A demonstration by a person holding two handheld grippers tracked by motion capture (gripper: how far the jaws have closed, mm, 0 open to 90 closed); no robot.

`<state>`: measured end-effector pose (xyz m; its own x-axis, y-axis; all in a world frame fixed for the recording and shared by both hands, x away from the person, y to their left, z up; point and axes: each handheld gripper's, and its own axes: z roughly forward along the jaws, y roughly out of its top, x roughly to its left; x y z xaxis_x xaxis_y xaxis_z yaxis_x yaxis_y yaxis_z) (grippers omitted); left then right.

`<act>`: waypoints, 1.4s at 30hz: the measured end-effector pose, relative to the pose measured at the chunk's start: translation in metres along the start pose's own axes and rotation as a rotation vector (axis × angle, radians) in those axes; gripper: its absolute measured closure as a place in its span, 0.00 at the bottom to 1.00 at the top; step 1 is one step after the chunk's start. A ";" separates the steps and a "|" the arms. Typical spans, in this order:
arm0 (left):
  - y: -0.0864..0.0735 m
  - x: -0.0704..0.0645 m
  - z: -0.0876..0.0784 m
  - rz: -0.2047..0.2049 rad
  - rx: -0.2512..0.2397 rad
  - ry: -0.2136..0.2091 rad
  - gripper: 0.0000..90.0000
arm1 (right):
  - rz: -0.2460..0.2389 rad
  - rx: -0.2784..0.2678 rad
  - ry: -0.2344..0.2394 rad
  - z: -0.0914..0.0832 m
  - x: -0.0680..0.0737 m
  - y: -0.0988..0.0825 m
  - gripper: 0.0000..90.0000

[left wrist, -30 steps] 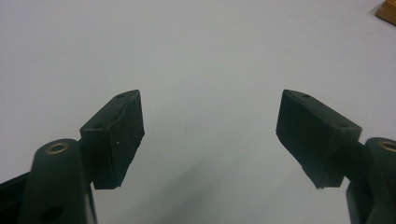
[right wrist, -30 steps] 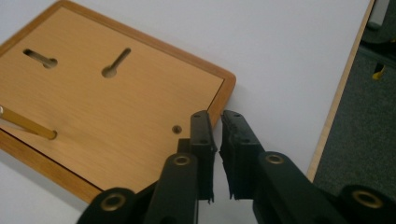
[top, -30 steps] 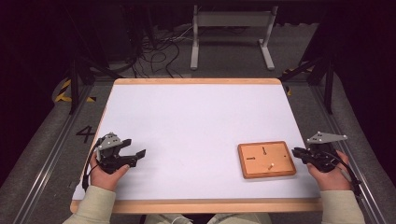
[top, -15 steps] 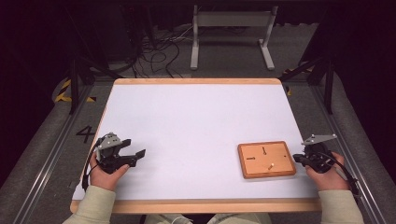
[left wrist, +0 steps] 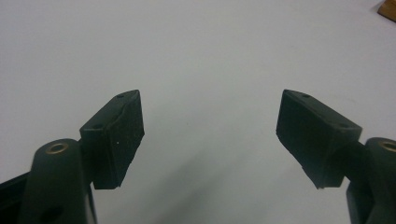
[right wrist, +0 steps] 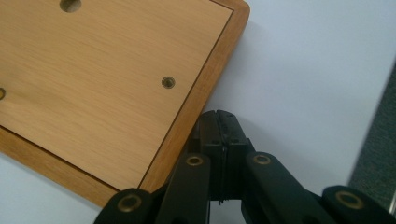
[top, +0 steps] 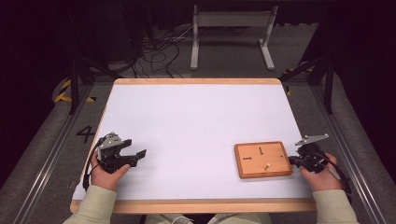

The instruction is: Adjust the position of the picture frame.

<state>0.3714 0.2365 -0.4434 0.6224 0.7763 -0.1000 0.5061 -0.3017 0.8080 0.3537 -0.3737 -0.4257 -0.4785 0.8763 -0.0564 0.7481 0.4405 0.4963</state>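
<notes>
The wooden board (top: 262,160) lies on the desk (top: 196,121), right claw (top: 293,161) clenched empty at its edge, seemingly to nudge it; left claw (top: 140,154) released.

The wooden board (top: 261,160) is warm orange-brown with fine straight grain and a thin dark inlaid line near its edge; the table (top: 196,121) is plain white, rimmed in pale wood; the fingers (left wrist: 116,135) are matt black.

Wooden board (top: 262,160) on white table (top: 196,121)

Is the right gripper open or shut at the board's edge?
Shut. The right gripper has its two pads pressed together with nothing between them, tips beside the wooden board.
</notes>
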 end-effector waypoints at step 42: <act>0.007 -0.014 0.011 0.045 0.014 -0.049 0.26 | -0.265 -0.068 0.287 0.052 0.125 0.082 1.00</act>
<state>0.3726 0.2177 -0.4429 0.6733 0.7336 -0.0923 0.4850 -0.3440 0.8040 0.3789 -0.2175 -0.4372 -0.7673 0.6393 0.0498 0.5541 0.6218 0.5535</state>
